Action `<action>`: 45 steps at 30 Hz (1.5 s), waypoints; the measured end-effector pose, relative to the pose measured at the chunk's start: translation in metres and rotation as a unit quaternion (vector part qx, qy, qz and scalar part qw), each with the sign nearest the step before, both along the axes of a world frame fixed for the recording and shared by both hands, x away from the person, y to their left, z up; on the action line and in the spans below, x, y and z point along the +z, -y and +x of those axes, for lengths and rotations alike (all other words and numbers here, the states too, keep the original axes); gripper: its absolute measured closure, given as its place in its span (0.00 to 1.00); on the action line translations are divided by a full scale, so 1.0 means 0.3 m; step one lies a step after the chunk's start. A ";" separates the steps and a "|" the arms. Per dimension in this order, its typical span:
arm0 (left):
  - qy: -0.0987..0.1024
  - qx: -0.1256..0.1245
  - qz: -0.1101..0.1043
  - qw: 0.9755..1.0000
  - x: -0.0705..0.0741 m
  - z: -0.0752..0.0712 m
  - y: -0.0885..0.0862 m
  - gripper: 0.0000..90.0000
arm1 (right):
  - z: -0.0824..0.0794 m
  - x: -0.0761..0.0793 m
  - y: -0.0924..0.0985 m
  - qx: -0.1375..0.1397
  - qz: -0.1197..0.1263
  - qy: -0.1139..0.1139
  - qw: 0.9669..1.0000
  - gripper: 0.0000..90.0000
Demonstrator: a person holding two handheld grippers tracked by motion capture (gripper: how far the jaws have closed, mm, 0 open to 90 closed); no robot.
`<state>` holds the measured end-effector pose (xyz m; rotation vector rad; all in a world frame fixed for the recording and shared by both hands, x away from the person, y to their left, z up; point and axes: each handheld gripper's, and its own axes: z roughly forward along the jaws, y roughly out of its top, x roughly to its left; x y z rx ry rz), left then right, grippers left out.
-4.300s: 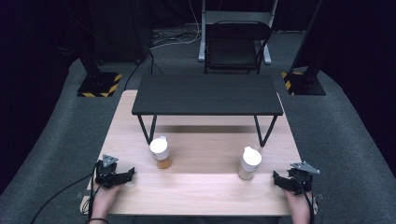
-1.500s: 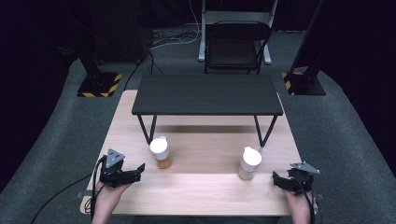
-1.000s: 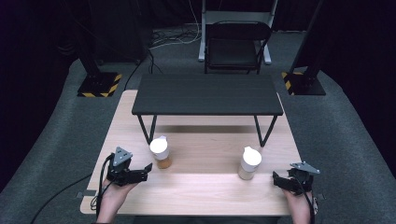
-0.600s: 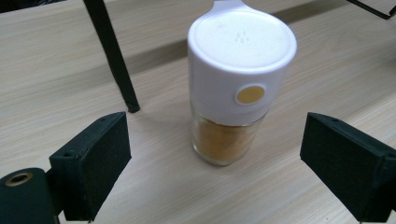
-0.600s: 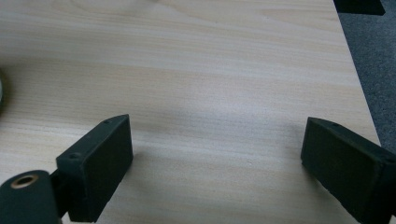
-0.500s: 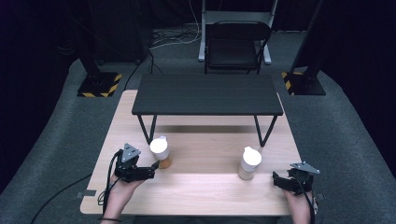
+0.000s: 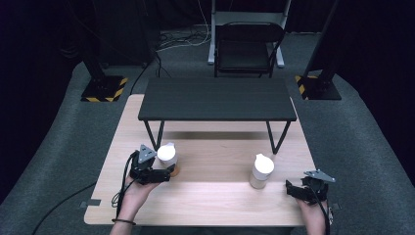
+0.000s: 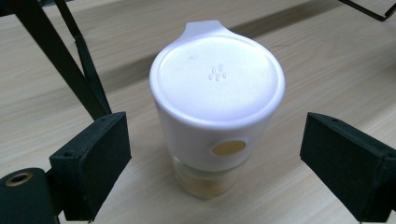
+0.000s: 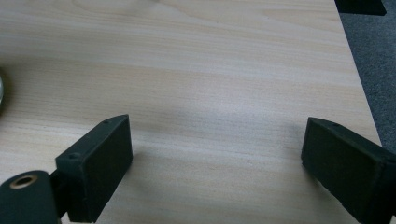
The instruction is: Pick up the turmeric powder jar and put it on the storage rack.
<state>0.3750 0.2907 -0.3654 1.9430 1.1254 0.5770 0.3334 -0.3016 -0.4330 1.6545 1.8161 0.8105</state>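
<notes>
Two white-lidded jars stand on the wooden table [image 7: 210,196]. The left jar [image 7: 167,157] [image 8: 217,116] holds something amber under its white cap. My left gripper [image 7: 165,171] [image 8: 224,163] is open, its jaws on either side of this jar and not touching it. The right jar [image 7: 262,170] stands apart, left of my right gripper [image 7: 292,188]. That right gripper [image 9: 224,163] is open over bare wood near the table's right edge, nothing between its jaws.
A low black bench [image 7: 218,99] on thin legs stands across the far half of the table; one leg [image 8: 60,60] rises just left of the left jar. A black chair [image 7: 249,49] and stand bases sit on the grey floor beyond.
My left gripper has moved forward and right from the table's front left until its open jaws flank the left jar. The right gripper and both jars have stayed put.
</notes>
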 end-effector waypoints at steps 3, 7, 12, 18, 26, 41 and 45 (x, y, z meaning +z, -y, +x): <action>-0.003 0.003 -0.001 1.000 -0.010 0.018 0.012 0.09 | 0.000 0.000 0.000 0.000 0.000 0.000 1.000 0.09; -0.005 0.010 -0.008 1.000 -0.026 0.040 0.027 0.10 | 0.000 0.000 0.000 0.000 0.000 0.000 1.000 0.09; -0.001 0.010 -0.003 1.000 -0.041 0.065 0.056 0.13 | 0.000 0.000 0.000 0.000 0.000 0.000 1.000 0.08; 0.017 0.016 0.006 1.000 -0.072 0.079 0.088 0.27 | 0.000 0.000 0.000 0.001 0.000 0.000 1.000 0.09; 0.023 0.020 0.008 1.000 -0.078 0.081 0.102 0.33 | 0.000 0.000 0.001 0.001 0.000 0.000 1.000 0.09; 0.027 -0.007 0.008 1.000 0.082 0.044 0.077 0.33 | 0.000 0.000 0.000 0.001 0.000 0.000 1.000 0.09; 0.032 -0.008 0.007 0.999 0.129 0.033 0.077 0.33 | 0.000 0.000 0.000 0.000 0.000 0.000 1.000 0.09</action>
